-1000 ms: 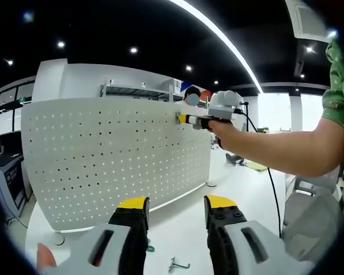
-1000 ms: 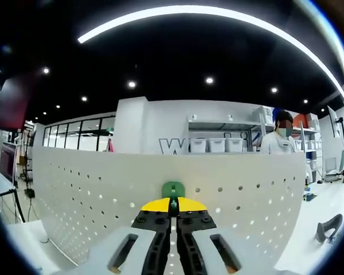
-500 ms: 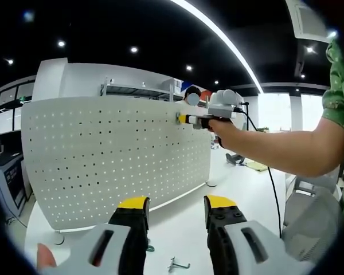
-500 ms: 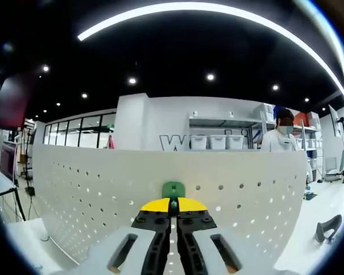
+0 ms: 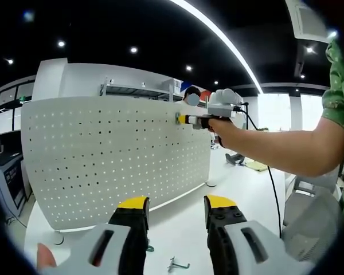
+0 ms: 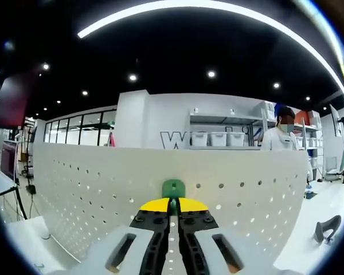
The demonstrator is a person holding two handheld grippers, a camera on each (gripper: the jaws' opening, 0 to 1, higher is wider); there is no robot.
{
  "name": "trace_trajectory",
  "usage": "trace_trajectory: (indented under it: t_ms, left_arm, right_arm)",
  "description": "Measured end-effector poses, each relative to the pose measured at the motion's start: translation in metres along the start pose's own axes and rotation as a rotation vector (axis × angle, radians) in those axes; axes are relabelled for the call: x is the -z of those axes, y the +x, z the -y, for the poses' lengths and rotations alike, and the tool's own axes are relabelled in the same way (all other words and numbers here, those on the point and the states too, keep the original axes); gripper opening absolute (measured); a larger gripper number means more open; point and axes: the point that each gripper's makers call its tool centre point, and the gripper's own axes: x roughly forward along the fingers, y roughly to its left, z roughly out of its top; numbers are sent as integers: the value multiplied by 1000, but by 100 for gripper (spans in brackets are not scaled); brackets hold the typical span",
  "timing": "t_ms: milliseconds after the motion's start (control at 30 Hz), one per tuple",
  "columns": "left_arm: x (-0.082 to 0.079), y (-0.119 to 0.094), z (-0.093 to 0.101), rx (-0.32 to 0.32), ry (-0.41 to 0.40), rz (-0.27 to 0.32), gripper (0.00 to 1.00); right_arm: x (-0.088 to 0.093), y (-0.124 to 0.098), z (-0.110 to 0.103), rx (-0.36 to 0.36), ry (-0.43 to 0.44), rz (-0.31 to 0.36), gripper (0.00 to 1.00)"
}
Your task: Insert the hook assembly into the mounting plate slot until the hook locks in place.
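A white pegboard mounting plate (image 5: 103, 154) stands upright on the white table. In the left gripper view my right gripper (image 5: 182, 118) presses against the plate's upper right area, held by a person's bare arm. In the right gripper view its yellow-tipped jaws are shut on a green hook assembly (image 6: 172, 188) whose top tab lies against the pegboard (image 6: 92, 189) near its top edge. My left gripper (image 5: 175, 207) hangs open low in front of the plate, nothing between its fingers (image 5: 132, 209).
Loose metal hooks (image 5: 176, 264) lie on the table (image 5: 183, 223) below my left gripper. A black object (image 6: 328, 227) rests on the table at the right. A person (image 6: 281, 137) stands behind the plate near shelving with bins.
The right gripper view has dropped slightly, so the plate's top edge sits a little lower against the background. The left gripper has not moved.
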Motion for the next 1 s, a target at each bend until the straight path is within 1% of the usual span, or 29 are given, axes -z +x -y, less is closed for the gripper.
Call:
trace_trajectory:
  t_ms: [200, 433, 633, 800, 1000]
  left_arm:
    - [1, 0, 0, 2, 1, -2, 40]
    - [0, 0, 1, 2, 3, -2, 40]
    - [0, 0, 2, 4, 5, -2, 40]
    - [-1, 0, 3, 5, 7, -1, 41]
    - [-3, -1, 4, 6, 9, 2, 41]
  right_arm:
    - [1, -1, 0, -5, -14, 0, 3]
    - [0, -3, 0, -4, -11, 6, 4]
    - [2, -7, 1, 0, -14, 4, 8]
    - [0, -9, 3, 7, -32, 14, 18]
    - [-1, -11, 5, 12, -48, 14, 20]
